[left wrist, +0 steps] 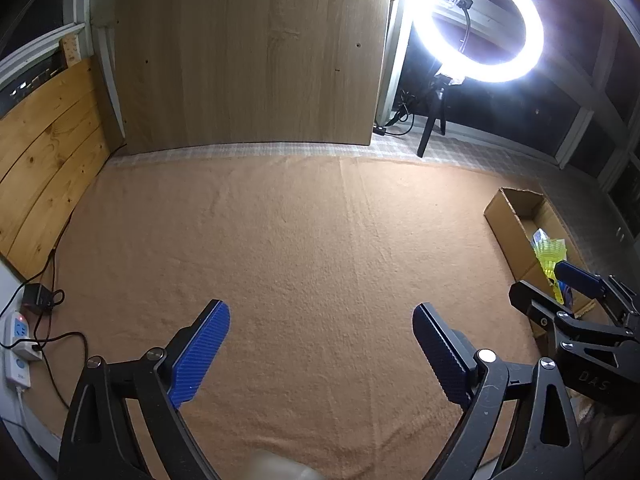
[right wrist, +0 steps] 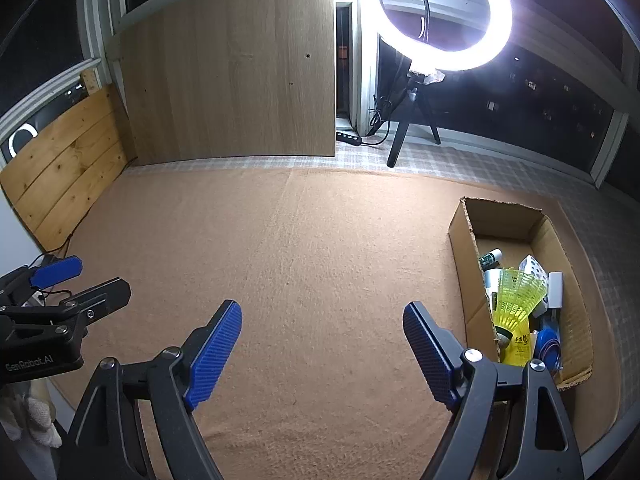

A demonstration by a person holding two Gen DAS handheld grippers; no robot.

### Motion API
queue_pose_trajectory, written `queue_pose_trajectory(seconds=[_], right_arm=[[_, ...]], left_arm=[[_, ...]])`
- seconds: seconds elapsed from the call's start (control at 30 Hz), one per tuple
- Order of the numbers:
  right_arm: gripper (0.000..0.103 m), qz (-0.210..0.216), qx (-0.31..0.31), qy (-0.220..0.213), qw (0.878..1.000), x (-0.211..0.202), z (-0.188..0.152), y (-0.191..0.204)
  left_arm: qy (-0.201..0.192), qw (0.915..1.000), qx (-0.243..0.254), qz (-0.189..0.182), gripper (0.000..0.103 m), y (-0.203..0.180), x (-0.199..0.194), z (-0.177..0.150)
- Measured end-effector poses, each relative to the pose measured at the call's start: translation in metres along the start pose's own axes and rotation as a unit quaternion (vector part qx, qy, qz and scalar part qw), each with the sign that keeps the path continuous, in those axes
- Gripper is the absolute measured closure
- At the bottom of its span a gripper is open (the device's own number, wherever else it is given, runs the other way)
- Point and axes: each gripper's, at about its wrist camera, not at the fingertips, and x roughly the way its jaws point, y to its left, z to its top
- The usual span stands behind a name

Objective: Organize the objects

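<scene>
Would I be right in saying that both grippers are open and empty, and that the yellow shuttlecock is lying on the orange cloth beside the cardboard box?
Not quite: the yellow shuttlecock lies inside the cardboard box, not on the orange cloth, as the right wrist view shows. The left gripper and right gripper are indeed open and empty.

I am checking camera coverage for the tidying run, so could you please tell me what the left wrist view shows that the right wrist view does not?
Only the left wrist view shows the white power strip plugged in at the edge of the cloth.

Only the right wrist view looks into the open brown cardboard box enough to show a small white box and a blue round item beside the yellow plastic shuttlecock.

Both show the orange cloth, the glowing white ring light, the box, the shuttlecock, and the left gripper and right gripper, both open and empty.
</scene>
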Motion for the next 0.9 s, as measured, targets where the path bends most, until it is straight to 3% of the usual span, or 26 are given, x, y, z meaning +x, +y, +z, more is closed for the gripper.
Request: queue_pose_trajectory(seconds=[0.9], right_arm=[[0.023,-0.002,0.005,0.008,1.000,0.0010,-0.0047,-0.0011]], left_arm=[[0.001,1.0000,-0.002,0.003,0.008,0.0038,-0.0030,-0.0027]])
